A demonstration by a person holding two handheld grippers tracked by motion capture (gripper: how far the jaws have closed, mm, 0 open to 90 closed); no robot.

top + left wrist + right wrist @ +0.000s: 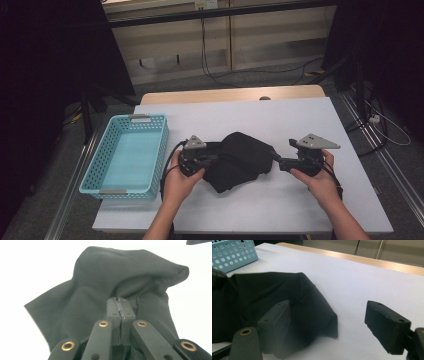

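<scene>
A black cloth [241, 156] lies bunched in the middle of the white table [300, 117]. My left gripper [216, 160] is at the cloth's left side. In the left gripper view its jaws are pressed together [120, 303], and the folds of the cloth [100, 277] converge at the tips and rise in a hump beyond them. My right gripper [276, 158] is at the cloth's right corner. Its jaws stand wide apart [328, 307]; a corner of the cloth [262, 295] lies by the left jaw, and no pad presses on it.
A light blue perforated basket [100, 165], with nothing in it, stands at the table's left side, and its corner [234, 255] shows in the right gripper view. A wooden strip [225, 95] runs along the far edge. Cables lie on the floor beyond.
</scene>
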